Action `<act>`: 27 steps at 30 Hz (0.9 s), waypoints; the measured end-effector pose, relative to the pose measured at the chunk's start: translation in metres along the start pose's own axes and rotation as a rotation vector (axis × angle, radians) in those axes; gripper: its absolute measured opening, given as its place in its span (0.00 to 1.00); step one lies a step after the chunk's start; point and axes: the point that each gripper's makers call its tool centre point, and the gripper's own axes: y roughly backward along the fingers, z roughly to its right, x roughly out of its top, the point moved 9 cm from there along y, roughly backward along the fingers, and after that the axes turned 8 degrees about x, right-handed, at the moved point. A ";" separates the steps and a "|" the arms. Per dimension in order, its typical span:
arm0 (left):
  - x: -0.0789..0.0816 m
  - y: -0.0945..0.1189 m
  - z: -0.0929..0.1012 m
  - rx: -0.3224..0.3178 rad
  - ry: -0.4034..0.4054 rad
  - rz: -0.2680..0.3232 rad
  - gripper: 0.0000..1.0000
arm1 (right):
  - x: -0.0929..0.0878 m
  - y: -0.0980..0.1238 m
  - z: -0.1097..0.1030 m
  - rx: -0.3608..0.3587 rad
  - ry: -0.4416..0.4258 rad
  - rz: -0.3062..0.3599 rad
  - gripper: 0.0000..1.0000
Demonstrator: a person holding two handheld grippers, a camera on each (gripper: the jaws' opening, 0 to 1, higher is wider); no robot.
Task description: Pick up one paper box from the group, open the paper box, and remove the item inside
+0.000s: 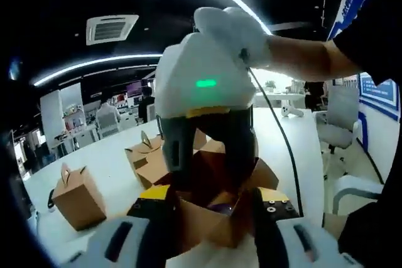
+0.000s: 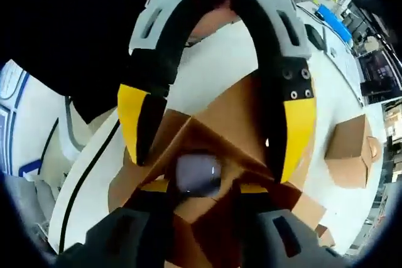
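1. Left tool (image 1: 213, 208): seen in the left gripper view, its two yellow-and-black jaws rise from the bottom edge and stand on either side of the opened paper box (image 1: 217, 214), pinching its brown walls between them.
2. Right tool (image 1: 204, 149): in the same view it comes down from above, white-housed with a green light, held by a person's white-gloved hand (image 1: 233, 29); its dark jaws reach into the open top of the box.
3. Opened paper box (image 2: 213, 130): in the right gripper view its brown flaps are spread apart, and the box sits on the white table (image 2: 213, 61) between the jaws of both tools.
4. Item inside (image 2: 198, 174): a small pale, rounded object lies in the middle of the open box, just ahead of the right tool's (image 2: 200, 187) yellow-tipped jaws, which stand on either side of it. Whether they already pinch it I cannot tell; they are drawn near together.
5. Left tool as seen from the right gripper view (image 2: 217, 133): it enters from the top, its long black jaws with yellow pads straddling the box.
6. Other paper boxes: a closed one with a handle (image 1: 78, 198) stands on the table (image 1: 119, 180) to the side, apart from the opened one; further closed boxes (image 1: 146, 152) stand behind it. One more closed box (image 2: 348, 149) appears in the right gripper view.
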 end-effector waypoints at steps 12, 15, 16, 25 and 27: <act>0.000 -0.007 -0.004 0.013 -0.010 0.007 0.57 | -0.010 -0.004 -0.002 -0.033 -0.045 0.054 0.35; -0.001 -0.007 -0.004 0.014 -0.013 0.006 0.57 | -0.007 0.002 0.002 -0.040 -0.038 0.089 0.37; -0.002 -0.008 -0.004 0.015 -0.015 0.011 0.57 | -0.007 0.002 0.004 -0.041 -0.037 0.100 0.37; -0.002 -0.013 -0.005 -0.009 -0.061 0.014 0.60 | -0.003 -0.010 0.007 -0.005 -0.046 0.097 0.35; -0.003 -0.013 -0.004 -0.007 -0.059 0.019 0.60 | -0.003 -0.010 0.006 -0.011 -0.051 0.096 0.35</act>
